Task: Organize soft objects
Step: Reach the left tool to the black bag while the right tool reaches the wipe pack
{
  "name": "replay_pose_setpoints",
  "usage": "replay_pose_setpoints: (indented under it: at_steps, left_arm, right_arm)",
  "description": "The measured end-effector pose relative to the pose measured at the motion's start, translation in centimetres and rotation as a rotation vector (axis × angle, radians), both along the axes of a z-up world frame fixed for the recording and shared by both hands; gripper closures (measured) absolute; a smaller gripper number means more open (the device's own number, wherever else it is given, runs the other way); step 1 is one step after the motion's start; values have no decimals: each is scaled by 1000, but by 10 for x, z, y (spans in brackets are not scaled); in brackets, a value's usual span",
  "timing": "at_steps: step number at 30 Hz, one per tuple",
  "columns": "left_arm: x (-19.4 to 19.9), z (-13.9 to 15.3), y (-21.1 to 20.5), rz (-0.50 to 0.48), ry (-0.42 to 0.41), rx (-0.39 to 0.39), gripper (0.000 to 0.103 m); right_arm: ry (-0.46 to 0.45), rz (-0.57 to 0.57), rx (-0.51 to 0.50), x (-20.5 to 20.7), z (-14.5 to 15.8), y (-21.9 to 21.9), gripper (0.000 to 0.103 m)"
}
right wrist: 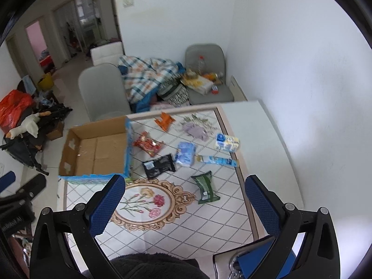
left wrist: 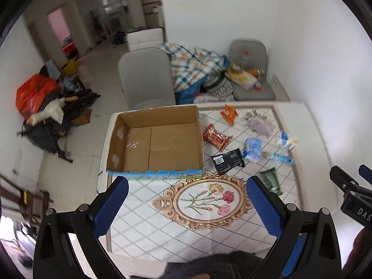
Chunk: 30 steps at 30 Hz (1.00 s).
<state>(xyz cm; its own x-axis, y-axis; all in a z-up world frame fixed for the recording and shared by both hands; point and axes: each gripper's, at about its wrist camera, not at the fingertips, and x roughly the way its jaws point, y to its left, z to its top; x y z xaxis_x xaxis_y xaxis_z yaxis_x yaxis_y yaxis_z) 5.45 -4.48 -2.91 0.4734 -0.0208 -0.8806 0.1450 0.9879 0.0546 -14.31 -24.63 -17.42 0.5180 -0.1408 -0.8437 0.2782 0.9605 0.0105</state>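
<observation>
An open empty cardboard box (left wrist: 160, 144) (right wrist: 97, 151) stands at the table's far left. Right of it lie soft packets: orange (right wrist: 164, 120), red (right wrist: 148, 144), black (right wrist: 159, 165), blue tissue pack (right wrist: 185, 153), green (right wrist: 204, 187), a white-yellow pack (right wrist: 226, 142) and a long blue-white tube pack (right wrist: 218, 160). A grey-purple cloth (right wrist: 195, 131) lies at the far side. My left gripper (left wrist: 186, 207) is open and empty above the near table. My right gripper (right wrist: 186, 207) is open and empty, near the green packet.
The table (right wrist: 267, 139) has a floral cloth with an oval flower motif (left wrist: 204, 200). Behind it stand two grey chairs (left wrist: 148, 79), a plaid blanket (left wrist: 193, 65) and clutter. A pile of bags (left wrist: 46, 107) lies on the floor at left.
</observation>
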Motion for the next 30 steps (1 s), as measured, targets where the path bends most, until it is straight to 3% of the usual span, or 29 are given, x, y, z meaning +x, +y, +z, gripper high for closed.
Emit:
replay_pose_setpoints:
  at_steps: [3,10,13,17,21,23,25,27,30]
  left_arm:
    - [37,-34,-25,-77,26,53,0]
    - [116,-149,-96,-262,211,191,0]
    - [135,-196,-124,-352,283,243,0]
    - [152,-265,-159,-513,437,328,0]
    - [157,-321,-184,-626,494,472,0]
    - [163,-341,-190,-638,537,472,0]
    - [169,-358,-193,-632,571,463,1]
    - [173,-375,-197,-639,594,462,2]
    - [176,-394,-197,-619,635,452,26]
  right_arm:
    - [106,-30,37,28,-51,-36,0]
    - [333,-52,172,96,-203,-107,0]
    - [400,-53,251,123,-252,-126,0]
    - [449,33,263,156,-284,-140,0]
    - [523,95,171,185,-312,-158,0]
    - [552,97,150,197,-323,-166,0]
    - [556,78,191,209,-331,-171,0]
    - [538,64,302,221,-337,-172,0]
    - [513,34,402,233,-344,-168,1]
